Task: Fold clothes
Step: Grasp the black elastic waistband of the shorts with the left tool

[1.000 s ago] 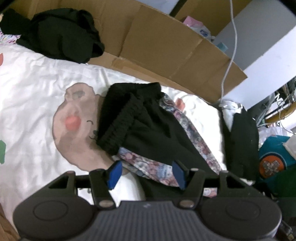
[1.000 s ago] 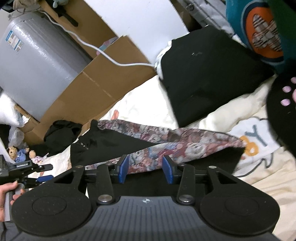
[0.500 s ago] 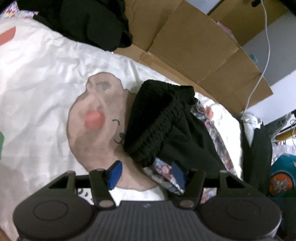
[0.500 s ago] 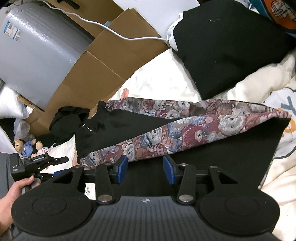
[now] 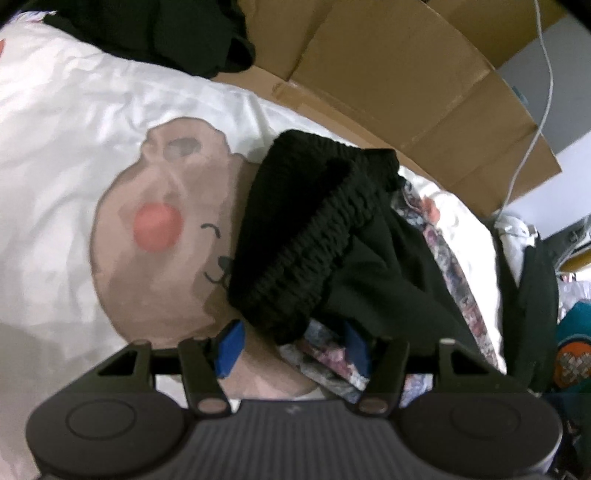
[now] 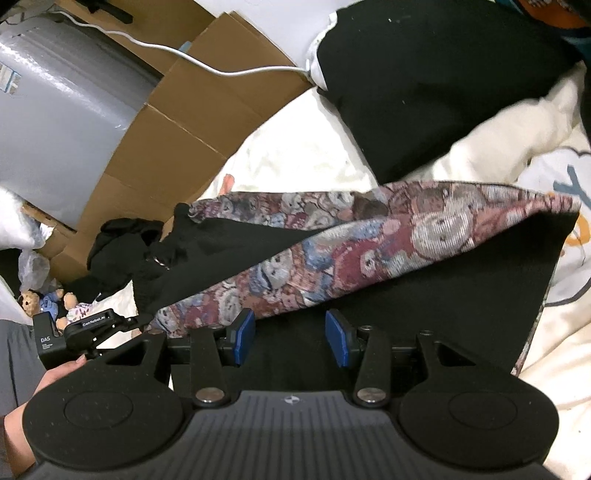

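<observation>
Garment: black trousers with a teddy-bear print lining lie spread across the bed, the ribbed waistband bunched at the far left end.
Left tongs: spread apart, holding nothing, their blue pads either side of the waistband's near corner where the print peeks out.
Right tongs: released, empty, poised over the black cloth just below the printed fold.
Bed sheet: white, with a brown cartoon bear face beside the waistband.
Beyond: flattened cardboard, a white cable, a heap of dark clothing.
</observation>
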`<action>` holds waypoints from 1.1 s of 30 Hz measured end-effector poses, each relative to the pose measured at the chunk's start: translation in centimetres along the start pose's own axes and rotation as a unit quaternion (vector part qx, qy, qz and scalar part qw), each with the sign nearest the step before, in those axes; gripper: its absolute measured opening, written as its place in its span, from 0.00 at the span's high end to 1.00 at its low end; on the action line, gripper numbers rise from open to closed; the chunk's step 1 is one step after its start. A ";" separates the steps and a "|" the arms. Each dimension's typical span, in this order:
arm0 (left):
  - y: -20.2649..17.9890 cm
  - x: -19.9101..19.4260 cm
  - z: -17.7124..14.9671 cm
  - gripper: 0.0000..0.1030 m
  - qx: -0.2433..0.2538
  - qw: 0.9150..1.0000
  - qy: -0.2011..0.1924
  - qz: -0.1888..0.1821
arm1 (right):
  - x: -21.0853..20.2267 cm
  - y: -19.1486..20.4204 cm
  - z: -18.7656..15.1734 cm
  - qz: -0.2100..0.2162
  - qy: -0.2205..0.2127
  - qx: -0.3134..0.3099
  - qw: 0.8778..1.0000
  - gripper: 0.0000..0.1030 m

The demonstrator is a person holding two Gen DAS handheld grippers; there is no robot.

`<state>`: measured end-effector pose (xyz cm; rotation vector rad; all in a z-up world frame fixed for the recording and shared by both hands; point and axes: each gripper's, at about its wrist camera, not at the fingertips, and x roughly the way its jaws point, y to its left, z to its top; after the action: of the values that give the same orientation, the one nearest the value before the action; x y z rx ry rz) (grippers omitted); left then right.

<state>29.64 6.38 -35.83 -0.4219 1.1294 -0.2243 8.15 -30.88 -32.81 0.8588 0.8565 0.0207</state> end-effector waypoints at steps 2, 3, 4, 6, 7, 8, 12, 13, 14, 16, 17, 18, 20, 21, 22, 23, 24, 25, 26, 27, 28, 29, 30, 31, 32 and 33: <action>0.4 0.4 -0.3 0.39 -0.009 1.000 -0.004 -0.004 | 0.5 -0.4 -0.3 0.005 0.002 0.000 1.000 0.54; 0.6 0.5 -0.4 0.40 -0.011 1.000 -0.010 -0.009 | 0.8 -0.6 -0.4 0.006 0.002 0.001 1.000 0.54; 0.7 0.5 -0.5 0.42 -0.012 1.000 -0.017 -0.014 | 0.9 -0.7 -0.4 0.009 0.001 0.002 1.000 0.54; 0.9 0.4 -0.4 0.49 -0.012 0.999 -0.021 -0.021 | 1.8 -1.2 -0.6 0.025 -0.002 0.003 1.000 0.54; 1.0 0.3 -0.4 0.52 -0.012 0.999 -0.023 -0.024 | 2.0 -1.3 -0.6 0.034 -0.005 0.003 0.999 0.54; 1.1 0.1 -0.4 0.58 -0.015 0.999 -0.025 -0.025 | 2.3 -1.4 -0.6 0.042 -0.007 0.002 0.999 0.54; 1.7 -1.2 -0.2 0.67 -0.042 0.998 -0.038 -0.034 | 3.5 -1.5 -0.4 0.066 -0.009 0.030 0.997 0.54; 1.7 -1.4 -0.2 0.68 -0.044 0.998 -0.040 -0.036 | 3.7 -1.5 -0.4 0.068 -0.008 0.036 0.997 0.54; 1.5 -1.7 -0.1 0.69 -0.046 0.997 -0.044 -0.040 | 3.9 -1.4 -0.4 0.069 -0.007 0.041 0.997 0.54; 1.2 -2.0 0.3 0.71 -0.047 0.997 -0.049 -0.045 | 4.0 -1.2 -0.3 0.058 -0.007 0.051 0.997 0.54; 1.0 -2.1 0.5 0.72 -0.048 0.996 -0.054 -0.047 | 4.0 -0.9 -0.2 0.052 -0.004 0.048 0.997 0.54; 0.8 -2.2 0.7 0.74 -0.050 0.996 -0.058 -0.047 | 4.1 -0.7 -0.1 0.048 -0.001 0.045 0.998 0.54; 0.3 -2.7 1.4 0.77 -0.069 0.994 -0.071 -0.049 | 4.1 -0.5 0.1 0.048 0.004 0.042 0.998 0.54; 0.0 -2.9 1.7 0.78 -0.074 0.993 -0.073 -0.050 | 4.0 -0.7 0.1 0.051 0.006 0.050 0.997 0.54; -0.4 -3.0 2.0 0.78 -0.077 0.993 -0.075 -0.051 | 4.0 -0.9 0.1 0.053 0.007 0.058 0.997 0.54; -1.1 -3.2 2.4 0.78 -0.071 0.994 -0.073 -0.046 | 3.9 -1.0 0.2 0.055 0.009 0.066 0.996 0.54; -1.7 -3.3 2.9 0.79 -0.062 0.995 -0.074 -0.038 | 3.9 -1.2 0.2 0.058 0.010 0.074 0.996 0.54; -2.0 -3.4 3.1 0.79 -0.064 0.994 -0.078 -0.035 | 3.8 -1.4 0.2 0.060 0.012 0.082 0.995 0.54; -2.3 -3.5 3.4 0.80 -0.078 0.993 -0.087 -0.034 | 3.8 -1.5 0.2 0.062 0.013 0.090 0.994 0.54; -2.5 -3.5 3.6 0.80 -0.096 0.990 -0.095 -0.037 | 3.8 -1.7 0.3 0.064 0.015 0.098 0.993 0.54; -2.6 -3.5 3.7 0.80 -0.102 0.989 -0.099 -0.035 | 3.7 -1.9 0.3 0.067 0.016 0.105 0.992 0.54; -3.0 -3.6 3.8 0.80 -0.111 0.988 -0.106 -0.033 | 3.7 -2.0 0.4 0.069 0.017 0.112 0.991 0.54; -3.3 -3.6 3.9 0.81 -0.119 0.986 -0.110 -0.033 | 3.6 -2.2 0.5 0.072 0.018 0.116 0.991 0.54; -3.6 -3.7 3.9 0.81 -0.122 0.986 -0.110 -0.032 | 3.6 -2.4 0.6 0.074 0.018 0.119 0.990 0.54; -4.1 -3.8 4.1 0.81 -0.123 0.986 -0.111 -0.028 | 3.6 -2.5 0.8 0.076 0.018 0.122 0.989 0.54; -4.5 -3.9 4.3 0.81 -0.123 0.986 -0.112 -0.025 | 3.7 -2.5 0.9 0.076 0.018 0.124 0.989 0.54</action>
<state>32.06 4.72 -29.08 -0.6789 0.9286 -0.0780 10.45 -31.95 -36.58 1.1600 0.8353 0.0642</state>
